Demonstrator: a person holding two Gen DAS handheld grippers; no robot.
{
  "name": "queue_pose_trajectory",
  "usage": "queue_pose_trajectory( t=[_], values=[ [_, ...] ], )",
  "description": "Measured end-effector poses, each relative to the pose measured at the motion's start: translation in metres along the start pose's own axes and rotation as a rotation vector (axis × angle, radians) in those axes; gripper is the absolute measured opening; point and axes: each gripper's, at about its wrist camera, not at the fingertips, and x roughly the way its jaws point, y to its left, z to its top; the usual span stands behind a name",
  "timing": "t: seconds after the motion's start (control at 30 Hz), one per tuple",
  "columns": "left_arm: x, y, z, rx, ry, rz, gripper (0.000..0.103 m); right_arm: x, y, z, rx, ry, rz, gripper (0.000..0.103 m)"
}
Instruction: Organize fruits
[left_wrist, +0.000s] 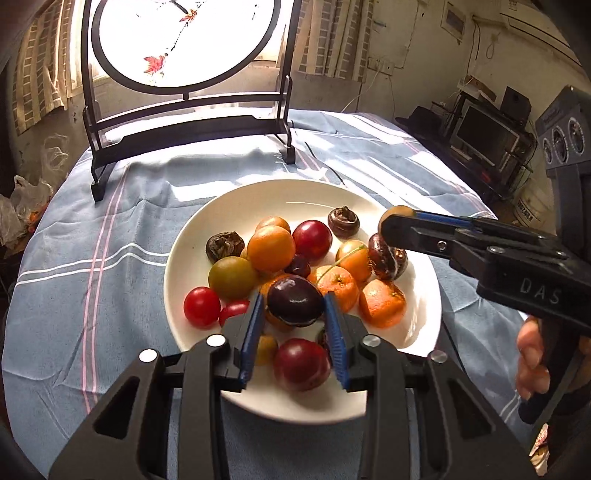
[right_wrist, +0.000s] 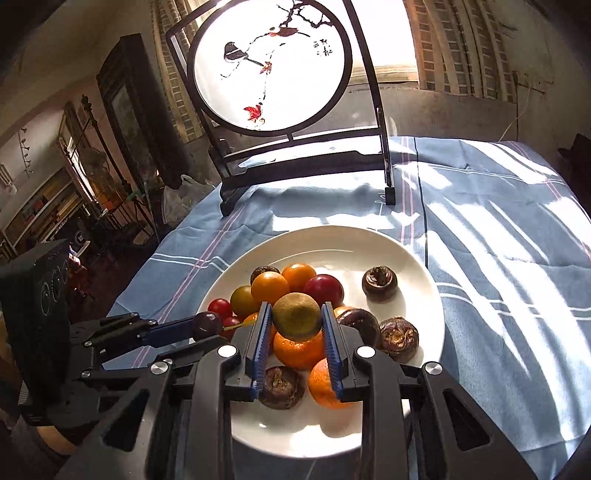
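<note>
A: Where is the fruit?

B: Most of it is piled on a round white ceramic plate (left_wrist: 192, 236) that sits on the counter, over a blue cloth with white and pink stripes (left_wrist: 110, 240). There are orange mandarins, red cherry tomatoes, a greenish tomato and several dark brown wrinkled water chestnuts.

A: And the left gripper (left_wrist: 295, 306)?

B: Its blue-padded jaws stand partly open, closed on a dark purple glossy plum (left_wrist: 294, 301), one pad against each side. The plum is held above the heap, over the near part of the plate.

A: The right gripper (right_wrist: 294, 316)?

B: The same sort of hold. Its jaws are partly open and clamp a dull olive-green round fruit (right_wrist: 296, 315), which hangs over the middle of the plate, above a mandarin.

A: Is the person visible?

B: Only fingers of a hand (left_wrist: 532, 356) on the right gripper's handle, at the right edge of the left wrist view.

A: Anything behind the plate?

B: A round painted screen in a dark wooden stand (right_wrist: 269, 66), upright on the cloth at the far side, well apart from the plate.
</note>
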Motion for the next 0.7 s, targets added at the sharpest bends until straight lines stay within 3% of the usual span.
queue_pose_trajectory(
  t=[0.03, 0.07, 0.17, 0.2, 0.27, 0.33, 0.47, 0.6, 0.7],
  values=[
    [0.003, 0.001, 0.001, -0.005, 0.003, 0.015, 0.075, -0.001, 0.001, 0.001, -0.001, -0.013, -0.011, 0.048],
    [0.003, 0.002, 0.001, -0.012, -0.003, 0.036, 0.083, -0.005, 0.001, 0.001, -0.002, -0.024, -0.012, 0.048],
    [-0.006, 0.001, -0.007, 0.0, -0.008, 0.086, 0.092, -0.027, 0.006, -0.012, -0.022, -0.047, 0.015, 0.049],
    [-0.009, 0.002, -0.011, 0.001, 0.004, 0.106, 0.098, -0.037, 0.007, -0.019, -0.025, -0.055, 0.019, 0.053],
    [-0.02, 0.003, -0.024, -0.005, 0.021, 0.124, 0.098, -0.06, 0.006, -0.037, -0.023, -0.083, 0.002, 0.072],
    [-0.034, 0.002, -0.041, -0.009, 0.038, 0.138, 0.098, -0.083, 0.004, -0.057, -0.03, -0.102, -0.018, 0.096],
    [-0.078, -0.01, -0.073, 0.015, -0.013, 0.17, 0.098, -0.121, -0.015, -0.085, -0.051, -0.088, -0.068, 0.099],
    [-0.127, -0.015, -0.096, -0.011, -0.092, 0.212, 0.098, -0.158, -0.051, -0.107, 0.049, -0.109, -0.154, 0.099],
    [-0.161, -0.019, -0.116, -0.046, -0.122, 0.246, 0.098, -0.186, -0.06, -0.129, 0.085, -0.14, -0.167, 0.099]
  ],
)
